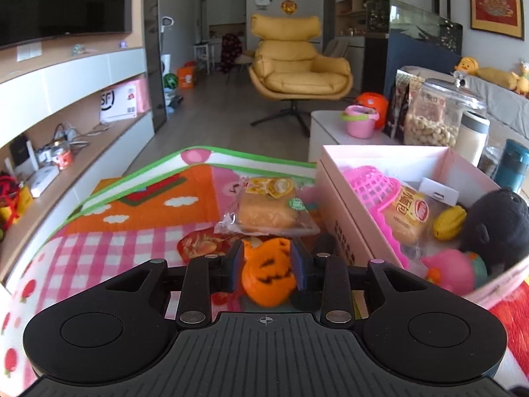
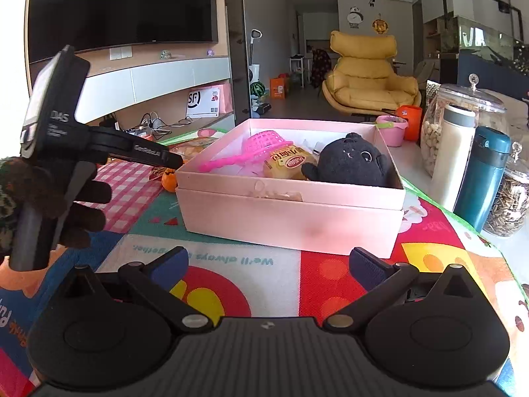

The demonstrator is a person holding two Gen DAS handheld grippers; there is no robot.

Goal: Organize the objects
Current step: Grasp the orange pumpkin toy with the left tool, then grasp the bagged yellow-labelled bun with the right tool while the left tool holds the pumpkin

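Note:
A small orange pumpkin toy [image 1: 267,278] sits on the colourful mat [image 1: 132,231], left of the pink box [image 1: 347,218]. My left gripper [image 1: 267,261] straddles it, jaws narrowly open, pads close beside it without a clear squeeze. The right wrist view shows the pumpkin [image 2: 168,180] resting by the box corner under the left gripper's fingertips [image 2: 175,160], held by a gloved hand [image 2: 79,205]. My right gripper [image 2: 267,264] is wide open and empty above the mat, before the box [image 2: 291,211]. The box holds a black plush [image 2: 350,162], a pink basket [image 2: 261,144] and a bread packet [image 2: 287,163].
A wrapped bread [image 1: 269,210] and a red snack packet [image 1: 205,244] lie on the mat beyond the pumpkin. Right of the box stand a white flask [image 2: 453,155], a teal flask [image 2: 482,178], glass jars [image 2: 463,106] and a pink bucket [image 2: 391,129].

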